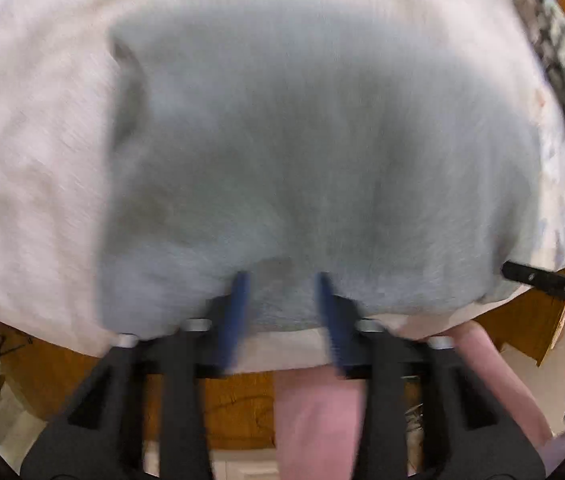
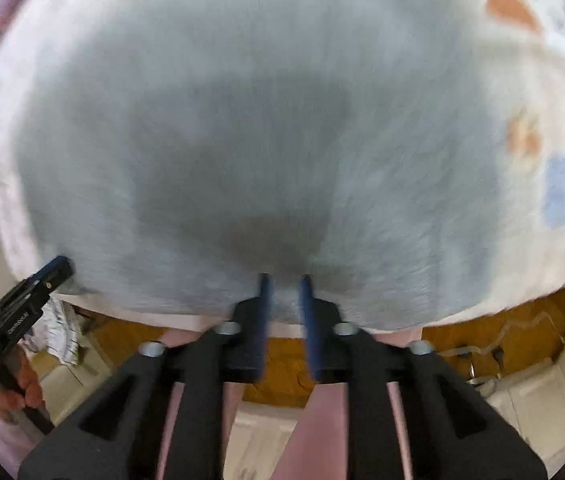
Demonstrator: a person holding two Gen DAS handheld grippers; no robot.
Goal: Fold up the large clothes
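Note:
A large grey-blue garment (image 1: 302,152) lies spread flat on a bed with a pale sheet (image 1: 34,152). Both views are blurred. My left gripper (image 1: 282,280) points down over the garment's near hem, its blue fingers (image 1: 240,300) apart with only flat fabric showing between them. My right gripper (image 2: 285,278) hovers at the near hem of the same garment (image 2: 242,140), with a narrower gap and nothing pinched. Each gripper also appears in the other view: the right gripper (image 1: 554,280) at the garment's right corner, the left gripper (image 2: 18,312) in a hand at the left corner.
A camouflage-patterned cloth (image 1: 558,68) lies on the bed's far right edge. The sheet has orange and blue patches (image 2: 562,188) to the right of the garment. The person's pink-clad legs (image 1: 318,420) stand against the bed's near edge, over an orange-brown floor (image 2: 282,368).

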